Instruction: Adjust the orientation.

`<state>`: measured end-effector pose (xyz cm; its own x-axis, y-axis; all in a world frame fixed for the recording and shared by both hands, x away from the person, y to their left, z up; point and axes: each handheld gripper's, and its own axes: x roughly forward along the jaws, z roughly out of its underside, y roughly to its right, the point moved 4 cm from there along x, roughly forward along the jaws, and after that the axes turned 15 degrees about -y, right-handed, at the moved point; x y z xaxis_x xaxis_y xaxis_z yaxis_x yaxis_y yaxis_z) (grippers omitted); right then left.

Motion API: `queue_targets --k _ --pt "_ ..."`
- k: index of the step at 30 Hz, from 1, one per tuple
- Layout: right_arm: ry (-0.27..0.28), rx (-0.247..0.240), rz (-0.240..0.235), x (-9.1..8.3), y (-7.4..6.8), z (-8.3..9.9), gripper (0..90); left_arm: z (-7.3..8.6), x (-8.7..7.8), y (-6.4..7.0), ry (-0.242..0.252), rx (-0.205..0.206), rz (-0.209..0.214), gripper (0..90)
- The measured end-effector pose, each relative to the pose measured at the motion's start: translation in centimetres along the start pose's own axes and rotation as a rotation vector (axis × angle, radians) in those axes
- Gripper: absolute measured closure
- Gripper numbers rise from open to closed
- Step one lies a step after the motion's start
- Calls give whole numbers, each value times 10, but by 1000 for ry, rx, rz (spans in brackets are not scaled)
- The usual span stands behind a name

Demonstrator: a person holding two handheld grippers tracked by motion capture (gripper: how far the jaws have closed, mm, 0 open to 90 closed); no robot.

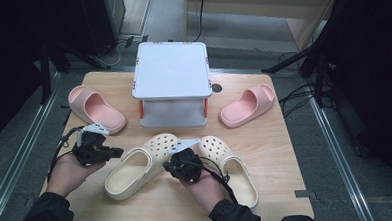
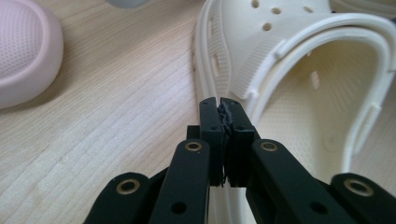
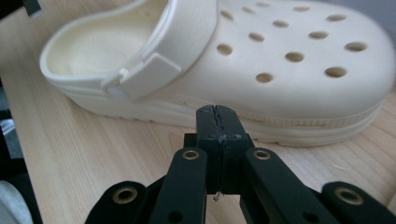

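Observation:
Two cream clogs lie at the table's front. The left clog [image 1: 136, 168] points its toe toward the back right, and the right clog [image 1: 231, 166] lies beside it. My left gripper [image 1: 119, 153] is shut and empty, its tips [image 2: 220, 106] right beside the left clog's [image 2: 299, 93] outer rim near the strap. The right gripper [image 1: 168, 166] sits between the two clogs, also shut and empty. In its own view the right gripper's closed tips [image 3: 217, 114] stand just short of the left clog's [image 3: 280, 60] sole edge. I cannot tell whether either gripper touches the clog.
A white two-level stand [image 1: 172, 84] occupies the table's back middle. One pink slide [image 1: 95, 109] lies at its left, another pink slide [image 1: 248, 104] at its right. Bare wood [image 1: 276, 152] lies to the right of the clogs.

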<state>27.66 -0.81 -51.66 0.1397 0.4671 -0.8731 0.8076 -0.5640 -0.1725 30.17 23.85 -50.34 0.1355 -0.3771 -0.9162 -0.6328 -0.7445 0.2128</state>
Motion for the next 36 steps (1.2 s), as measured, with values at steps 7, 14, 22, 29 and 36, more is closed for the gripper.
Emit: queue_targets --k 7,14,22,29,36 --pt "-27 4 10 13 2 1 895 -2 10 -5 -31 -9 18 886" --pt "-26 17 14 16 7 0 880 -2 18 -3 -52 -2 16 889" --pt "-22 27 9 18 10 -3 882 1 18 -3 -50 -14 28 890" --pt "-23 45 27 18 16 -5 884 4 22 3 -60 5 67 890" --pt "-19 60 41 18 25 -8 875 7 24 13 -49 6 99 890"
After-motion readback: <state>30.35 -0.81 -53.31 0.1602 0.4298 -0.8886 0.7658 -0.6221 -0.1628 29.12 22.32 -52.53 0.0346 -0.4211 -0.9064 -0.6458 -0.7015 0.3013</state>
